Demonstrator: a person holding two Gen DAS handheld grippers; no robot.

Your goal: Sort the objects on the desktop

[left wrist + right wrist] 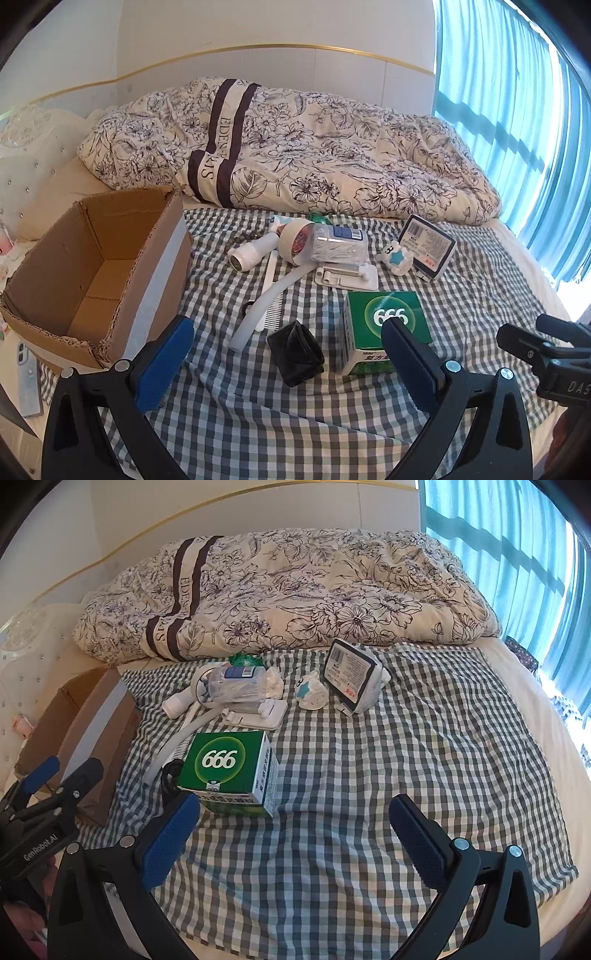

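Readable text: green box marked "666" with Chinese print on its side, quilt stripe "EDEN PARIS" (partly creased), "GenRobot.AI" on the left hand-held gripper body as seen in the right view.

All sortables sit on the checked cloth on the bed. In the left view, open cardboard box at 9 o'clock. Black folded pouch at centre, just beside the green box. White comb and white tube at 12 o'clock of the pouch. Beyond them: cotton-swab jar lying on a tape roll, white phone stand, small bear figure, barcode-labelled packet leaning upright. Phone at 8 o'clock, off the cloth.

Left hand-held gripper: jaws wide apart, holding nothing, pouch between the pads but not touched. Right hand-held gripper: jaws wide apart, empty, green box just beyond its left pad.
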